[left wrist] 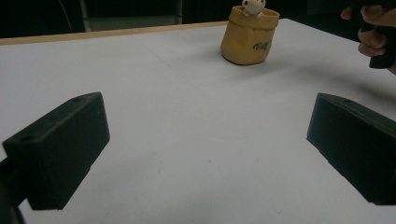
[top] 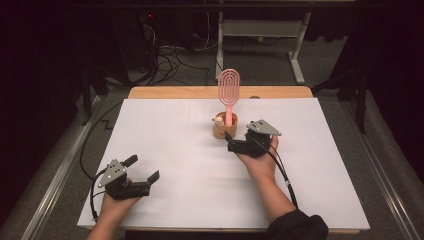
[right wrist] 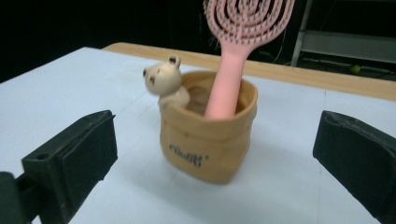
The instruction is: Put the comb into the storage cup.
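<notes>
Right gripper (top: pixel 231 141) sat jaws-apart beside the bear pouch (right wrist: pixel 208 140) propping the pink hairbrush (right wrist: pixel 236 56) upright; left gripper (top: pixel 142 169) idled, jaws apart.

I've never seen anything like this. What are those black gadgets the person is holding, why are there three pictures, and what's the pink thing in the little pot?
There is no robot here: a person holds a hand-held gripper in each hand, a tool with two black jaws that open and close. The high view looks down on the white table from above. There the left hand-held gripper sits near the front edge, and the right hand-held gripper is close beside a small tan pot.

The other two pictures come from cameras riding on each tool, looking out between its own jaws. Both tools are open and hold nothing.

The pink thing is a hairbrush, standing handle-down in the pot. A little bear figure peeks over the pot's rim.
</notes>
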{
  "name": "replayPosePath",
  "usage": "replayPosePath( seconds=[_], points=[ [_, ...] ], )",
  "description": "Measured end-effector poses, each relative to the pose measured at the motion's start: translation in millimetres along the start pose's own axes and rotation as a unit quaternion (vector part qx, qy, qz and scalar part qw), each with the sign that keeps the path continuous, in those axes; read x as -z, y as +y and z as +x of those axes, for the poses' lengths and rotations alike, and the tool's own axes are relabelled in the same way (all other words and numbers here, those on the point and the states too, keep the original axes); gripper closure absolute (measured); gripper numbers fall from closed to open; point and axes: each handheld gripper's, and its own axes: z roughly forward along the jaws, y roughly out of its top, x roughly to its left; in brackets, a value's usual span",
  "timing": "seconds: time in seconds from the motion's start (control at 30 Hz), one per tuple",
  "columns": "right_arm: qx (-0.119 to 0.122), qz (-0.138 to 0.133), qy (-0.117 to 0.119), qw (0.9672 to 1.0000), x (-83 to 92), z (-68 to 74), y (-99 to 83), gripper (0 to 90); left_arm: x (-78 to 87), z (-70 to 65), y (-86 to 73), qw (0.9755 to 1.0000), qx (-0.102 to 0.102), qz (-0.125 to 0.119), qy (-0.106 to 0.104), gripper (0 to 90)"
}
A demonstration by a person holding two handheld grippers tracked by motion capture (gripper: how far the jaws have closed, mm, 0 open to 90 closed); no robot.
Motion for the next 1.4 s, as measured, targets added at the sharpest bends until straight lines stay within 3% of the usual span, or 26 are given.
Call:
replayPosePath(
  seconds=[0.37, 0.77, 0.97, 1.23, 1.4],
  points=[
    [0.015, 0.012, 0.014, 0.9997, 34.2, 0.8, -30.3, 0.4, 0.0, -0.2, 0.6, 1.0, -0.002, -0.001, -0.002, 0.0],
    [0.023, -0.012, 0.028, 0.9993, 88.5, -4.5, -54.5, 0.3, 0.6, -0.9, 1.6, 1.0, -0.002, -0.001, -0.005, 0.0],
    [0.022, -0.028, 0.03, 0.9989, 115.8, -15.7, -63.5, 0.3, 0.1, -2.7, 1.7, 1.0, -0.005, 0.001, -0.008, 0.0],
    [-0.005, -0.046, 0.02, 0.9987, 150.6, -35.3, -75.8, 0.3, 0.5, -4.7, 1.8, 0.9999, -0.009, 0.001, -0.008, 0.0],
    [-0.011, -0.059, 0.018, 0.998, 157.9, -39.6, -77.9, 0.3, -0.4, -6.1, 2.2, 0.9999, -0.011, -0.001, -0.01, 0.0]
  ],
)
